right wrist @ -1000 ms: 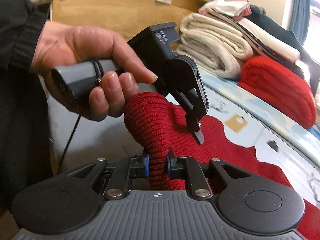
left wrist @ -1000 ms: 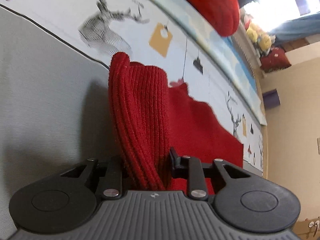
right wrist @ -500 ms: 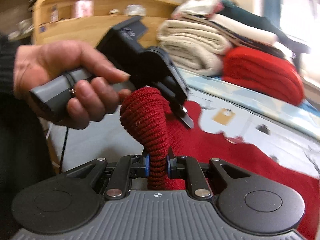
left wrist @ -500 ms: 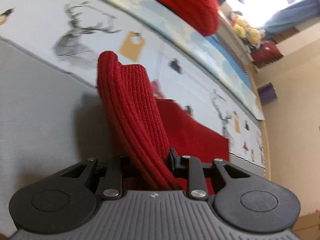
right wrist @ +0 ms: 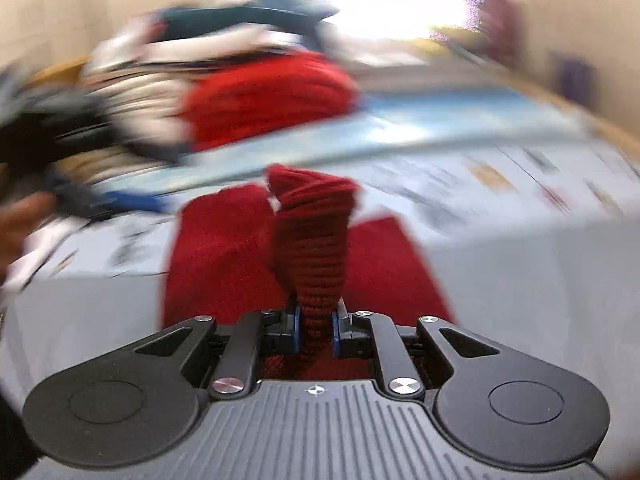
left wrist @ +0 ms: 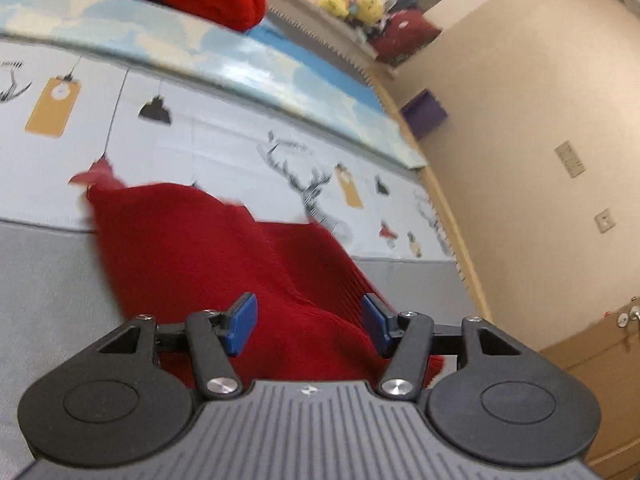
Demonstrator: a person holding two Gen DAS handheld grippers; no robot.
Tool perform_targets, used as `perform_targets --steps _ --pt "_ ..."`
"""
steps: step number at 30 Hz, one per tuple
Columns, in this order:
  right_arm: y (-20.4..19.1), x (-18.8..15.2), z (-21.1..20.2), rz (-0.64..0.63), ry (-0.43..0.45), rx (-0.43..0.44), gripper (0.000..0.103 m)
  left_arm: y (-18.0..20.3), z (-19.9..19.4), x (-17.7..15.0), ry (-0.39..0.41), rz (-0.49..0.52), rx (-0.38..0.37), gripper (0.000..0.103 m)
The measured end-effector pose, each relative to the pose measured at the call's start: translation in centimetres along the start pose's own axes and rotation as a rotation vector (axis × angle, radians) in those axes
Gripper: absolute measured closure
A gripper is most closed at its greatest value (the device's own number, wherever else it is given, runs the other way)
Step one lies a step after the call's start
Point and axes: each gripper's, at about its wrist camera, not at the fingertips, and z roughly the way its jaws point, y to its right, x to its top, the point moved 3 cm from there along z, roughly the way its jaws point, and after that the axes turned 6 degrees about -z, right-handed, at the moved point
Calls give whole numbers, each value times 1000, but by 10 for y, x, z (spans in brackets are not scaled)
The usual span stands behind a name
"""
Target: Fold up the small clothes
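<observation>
Left wrist view: the left gripper has its blue-padded fingers spread wide apart, nothing clamped; the red knit garment lies on the bed between and beyond them.
Right wrist view: the right gripper has its fingers pinched on a raised fold of the red knit garment; the rest spreads flat on the bed ahead, blurred.
Background: a stack of folded clothes sits far beyond the fingers.

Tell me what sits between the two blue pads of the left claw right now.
In the left wrist view, the left claw stands open, and the red knit garment lies between its blue pads, bulging up through the gap; neither pad visibly presses it.
</observation>
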Motion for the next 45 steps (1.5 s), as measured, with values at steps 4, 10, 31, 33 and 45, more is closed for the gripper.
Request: perform_targets --steps 4,10,31,33,45 --pt "52 -31 28 278 -197 35 81 -16 2 -5 -48 12 90 40" --pt "54 -8 31 340 -126 125 43 -37 -4 -7 -83 24 148 40" --pt "109 -14 45 419 -266 -50 57 17 43 -52 -222 324 120 41" --pt "111 -7 43 402 -235 -41 45 22 53 -58 -248 357 108 42" --pt "113 -18 73 416 -270 63 26 -9 81 -58 -286 283 243 40"
